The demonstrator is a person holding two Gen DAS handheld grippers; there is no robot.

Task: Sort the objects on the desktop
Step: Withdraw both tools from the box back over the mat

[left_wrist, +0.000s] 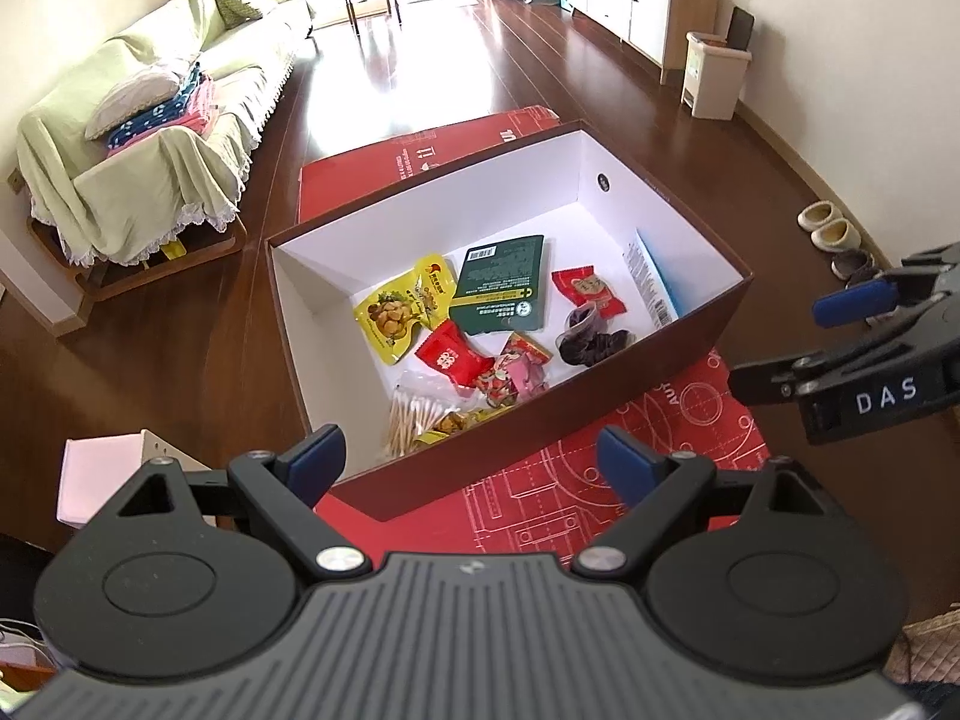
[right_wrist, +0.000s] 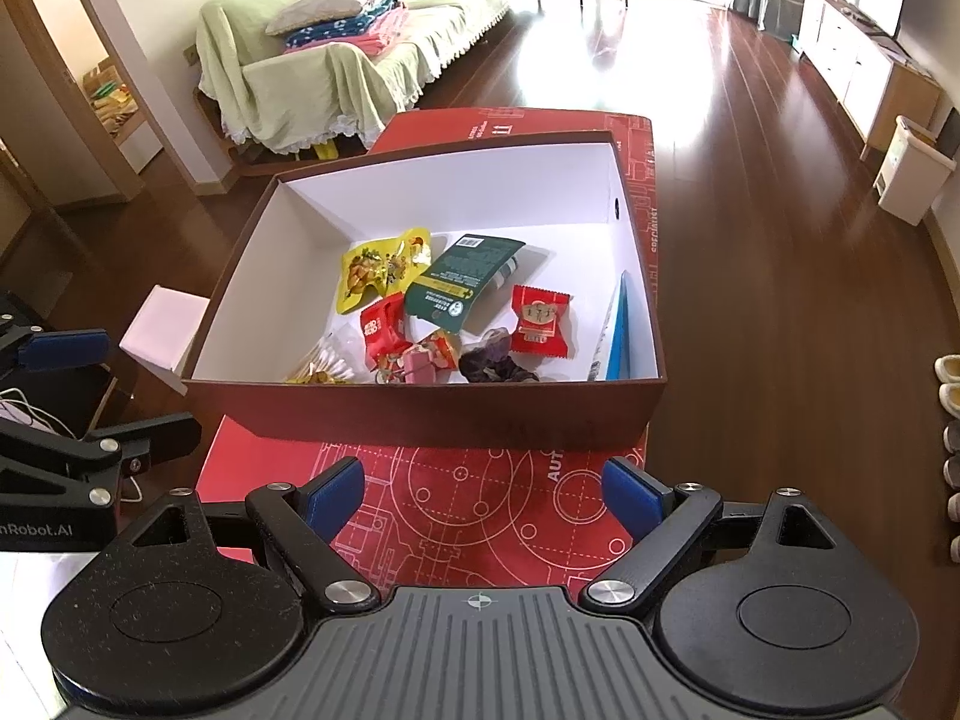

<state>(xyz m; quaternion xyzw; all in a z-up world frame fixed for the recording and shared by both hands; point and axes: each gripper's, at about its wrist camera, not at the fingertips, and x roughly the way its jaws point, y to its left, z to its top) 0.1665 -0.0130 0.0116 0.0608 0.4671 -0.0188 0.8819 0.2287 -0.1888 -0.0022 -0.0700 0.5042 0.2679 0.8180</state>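
Brown cardboard on the outside and white within, an open box (left_wrist: pixel 708 336) sits on a red mat (right_wrist: pixel 480 504) spread over the desk, its near wall set back from the front edge and leaving a bare strip of mat before both grippers. The left gripper (left_wrist: pixel 471 462) hovers over that strip just short of the box's near wall, its blue-padded fingers (left_wrist: pixel 315 459) spread wide and holding nothing. The right gripper (right_wrist: pixel 483 492) hangs beside it, fingers (right_wrist: pixel 630 495) equally wide apart and empty (each tool also shows at the edge of the other's view). Inside the box lie one yellow snack packet (left_wrist: pixel 401 312), one dark green pouch (left_wrist: pixel 501 283), two red candy packets (right_wrist: pixel 540 321) (left_wrist: pixel 447 357), one pink-and-red wrapper (left_wrist: pixel 519 369), one dark crumpled item (right_wrist: pixel 495 366) that is hard to identify, and one clear bag of cotton swabs (left_wrist: pixel 414 417) partly cut off by the near wall. A blue-and-white flat packet (right_wrist: pixel 618 330) stands on edge against the right inner wall, its face mostly hidden. A small white box (left_wrist: pixel 102 471) sits off the mat's left side. Beyond the desk, wooden floor (right_wrist: pixel 750 138) runs open to a covered sofa (right_wrist: pixel 336 54).
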